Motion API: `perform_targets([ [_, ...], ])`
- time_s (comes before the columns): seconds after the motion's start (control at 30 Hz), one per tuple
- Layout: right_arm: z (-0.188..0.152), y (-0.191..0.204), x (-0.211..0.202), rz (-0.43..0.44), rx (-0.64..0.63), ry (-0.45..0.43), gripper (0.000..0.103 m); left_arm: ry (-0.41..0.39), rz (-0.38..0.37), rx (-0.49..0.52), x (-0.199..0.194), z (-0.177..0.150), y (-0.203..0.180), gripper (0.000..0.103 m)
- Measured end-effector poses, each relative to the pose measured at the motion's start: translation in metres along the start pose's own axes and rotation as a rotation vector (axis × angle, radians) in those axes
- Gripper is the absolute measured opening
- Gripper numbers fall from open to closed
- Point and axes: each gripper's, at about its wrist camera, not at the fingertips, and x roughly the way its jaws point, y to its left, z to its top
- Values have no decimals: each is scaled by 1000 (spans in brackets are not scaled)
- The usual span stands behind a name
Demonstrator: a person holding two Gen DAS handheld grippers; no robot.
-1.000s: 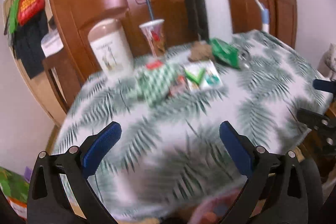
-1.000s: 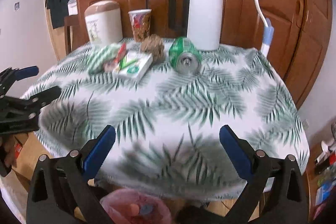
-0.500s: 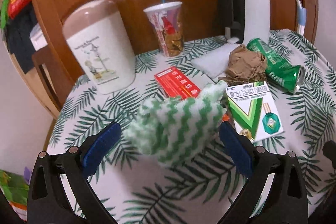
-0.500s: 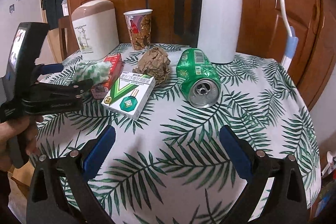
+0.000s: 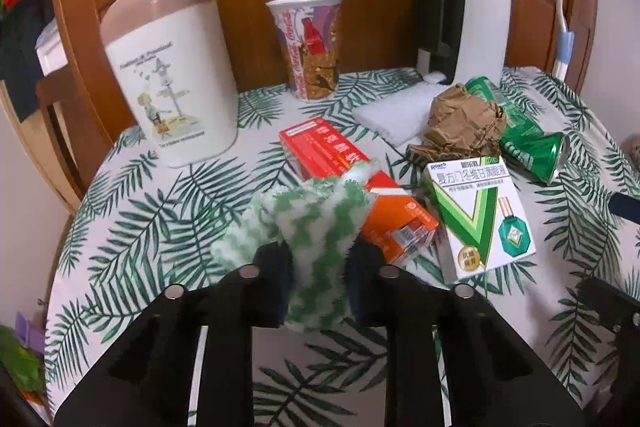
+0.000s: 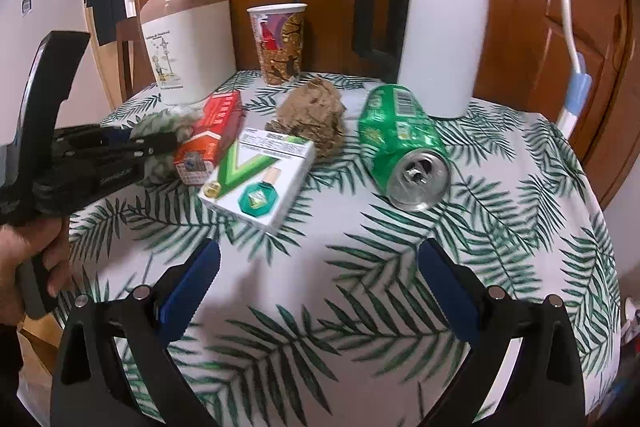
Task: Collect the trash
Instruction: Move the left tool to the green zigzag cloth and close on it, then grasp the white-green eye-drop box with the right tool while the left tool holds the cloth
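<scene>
The left gripper (image 5: 318, 279) is seen clamped on a green-and-white fluffy cloth (image 5: 316, 227), whose long axis runs from the pads toward one o'clock, its tip lying over the orange box (image 5: 360, 195). The right gripper (image 6: 320, 287) is held wide open above the leaf-print tablecloth (image 6: 500, 227), gripping nothing. The green can (image 6: 400, 143) is laid on its side, its open end pointed toward five o'clock

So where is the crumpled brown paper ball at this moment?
In the right wrist view, the crumpled brown paper ball lies mid-table, between the green can on its right and the red box on its left, behind the white-green box.
</scene>
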Motion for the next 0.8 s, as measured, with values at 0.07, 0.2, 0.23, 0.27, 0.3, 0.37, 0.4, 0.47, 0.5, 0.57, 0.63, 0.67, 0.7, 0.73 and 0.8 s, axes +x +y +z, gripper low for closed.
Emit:
perform_targets([
  [0.07,7,6,7,-13,-11,7,98,1,20,7,-4,-3,2,21],
  [0.2,23,27,34,-8,-28,46,98,5,43,7,-9,-8,7,21],
  [0.23,24,33,40,-12,-36,61,98,8,43,6,-10,-9,8,21],
  [0.27,25,37,45,-15,-40,72,98,10,43,3,-10,-10,10,21],
  [0.3,26,42,53,-27,-46,91,98,12,45,3,-10,-11,11,21],
  [0.37,27,48,64,-44,-51,109,98,16,43,-3,-10,-13,14,21],
  [0.4,27,49,68,-45,-49,115,98,17,41,-5,-10,-13,14,21],
  [0.47,29,53,79,-47,-46,145,98,18,38,-4,-10,-14,14,21],
  [0.5,31,55,82,-54,-48,151,98,18,37,-5,-9,-14,14,21],
  [0.57,35,55,87,-58,-44,152,98,23,32,-9,-7,-15,14,21],
  [0.63,36,53,91,-69,-45,167,84,29,25,-12,-4,-15,13,21],
  [0.67,36,50,91,-49,-39,170,80,31,23,-9,-3,-16,12,21],
  [0.7,36,48,90,-31,-33,174,80,34,18,-7,-3,-16,11,21],
  [0.73,34,48,87,-41,-55,169,80,38,12,-4,-2,-17,10,22],
  [0.8,29,50,81,-58,-113,156,80,40,9,1,-3,-18,8,24],
])
